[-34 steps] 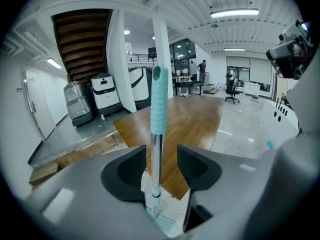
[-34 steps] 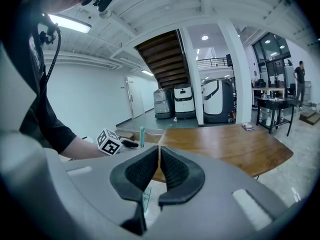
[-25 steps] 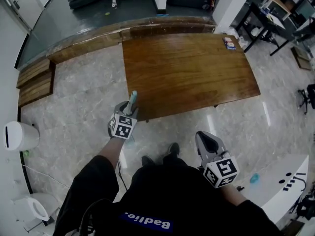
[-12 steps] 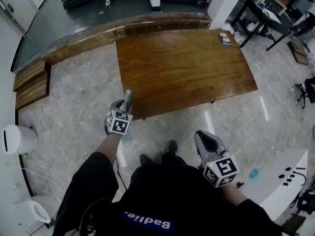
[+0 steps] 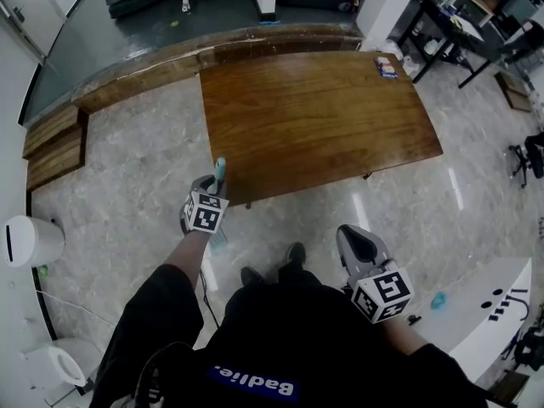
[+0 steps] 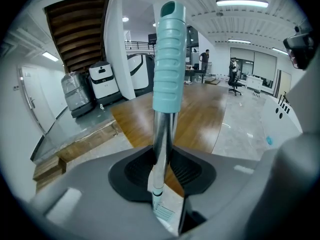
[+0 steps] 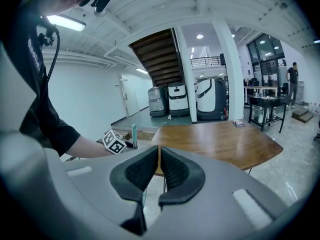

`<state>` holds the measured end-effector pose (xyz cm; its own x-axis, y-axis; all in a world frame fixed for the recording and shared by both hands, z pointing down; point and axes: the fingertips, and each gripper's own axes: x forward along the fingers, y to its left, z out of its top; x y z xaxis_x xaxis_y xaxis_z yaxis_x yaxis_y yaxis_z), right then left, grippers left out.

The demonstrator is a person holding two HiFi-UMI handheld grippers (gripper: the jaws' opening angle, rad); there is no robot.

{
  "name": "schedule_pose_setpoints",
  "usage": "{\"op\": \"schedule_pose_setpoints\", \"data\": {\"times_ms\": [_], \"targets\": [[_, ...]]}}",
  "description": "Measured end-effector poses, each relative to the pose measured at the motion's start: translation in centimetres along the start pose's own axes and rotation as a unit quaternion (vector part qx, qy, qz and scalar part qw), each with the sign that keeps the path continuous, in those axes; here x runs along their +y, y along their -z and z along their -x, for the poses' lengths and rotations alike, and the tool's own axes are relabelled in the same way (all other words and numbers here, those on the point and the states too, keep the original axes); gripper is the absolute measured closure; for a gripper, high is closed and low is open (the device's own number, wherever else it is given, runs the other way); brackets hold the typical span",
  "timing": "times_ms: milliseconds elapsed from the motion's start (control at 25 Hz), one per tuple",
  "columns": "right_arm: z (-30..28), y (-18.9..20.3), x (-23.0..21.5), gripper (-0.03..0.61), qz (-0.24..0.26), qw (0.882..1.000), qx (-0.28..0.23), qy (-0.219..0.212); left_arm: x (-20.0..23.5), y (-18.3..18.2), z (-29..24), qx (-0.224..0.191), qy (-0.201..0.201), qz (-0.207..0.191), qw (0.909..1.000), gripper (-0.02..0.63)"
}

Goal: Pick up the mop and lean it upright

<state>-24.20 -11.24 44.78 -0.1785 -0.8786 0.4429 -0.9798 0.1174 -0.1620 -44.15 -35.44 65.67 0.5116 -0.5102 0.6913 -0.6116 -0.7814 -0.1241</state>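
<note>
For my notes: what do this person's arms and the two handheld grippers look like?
The left gripper and right gripper have light grey moulded bodies with black ribbed fingers. Each carries a white cube printed with black square markers. The person wears a black top with short sleeves, leaving the forearms uncovered.

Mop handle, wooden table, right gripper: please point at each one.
mop handle (image 6: 169, 59): left gripper view, teal grip.
wooden table (image 5: 340, 117): head view, bare top.
right gripper (image 7: 160, 159): right gripper view, between fingertips.
</note>
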Motion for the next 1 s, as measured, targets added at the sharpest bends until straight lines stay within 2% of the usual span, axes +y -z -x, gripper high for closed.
{"op": "schedule_pose_setpoints", "data": {"times_ms": [1000], "targets": [[-1.9,-0.2,6.0,0.557,0.02,0.998,-0.01,-0.056,1.9,5.9,9.3,-0.028,-0.047,0.046,0.9974,0.499]]}}
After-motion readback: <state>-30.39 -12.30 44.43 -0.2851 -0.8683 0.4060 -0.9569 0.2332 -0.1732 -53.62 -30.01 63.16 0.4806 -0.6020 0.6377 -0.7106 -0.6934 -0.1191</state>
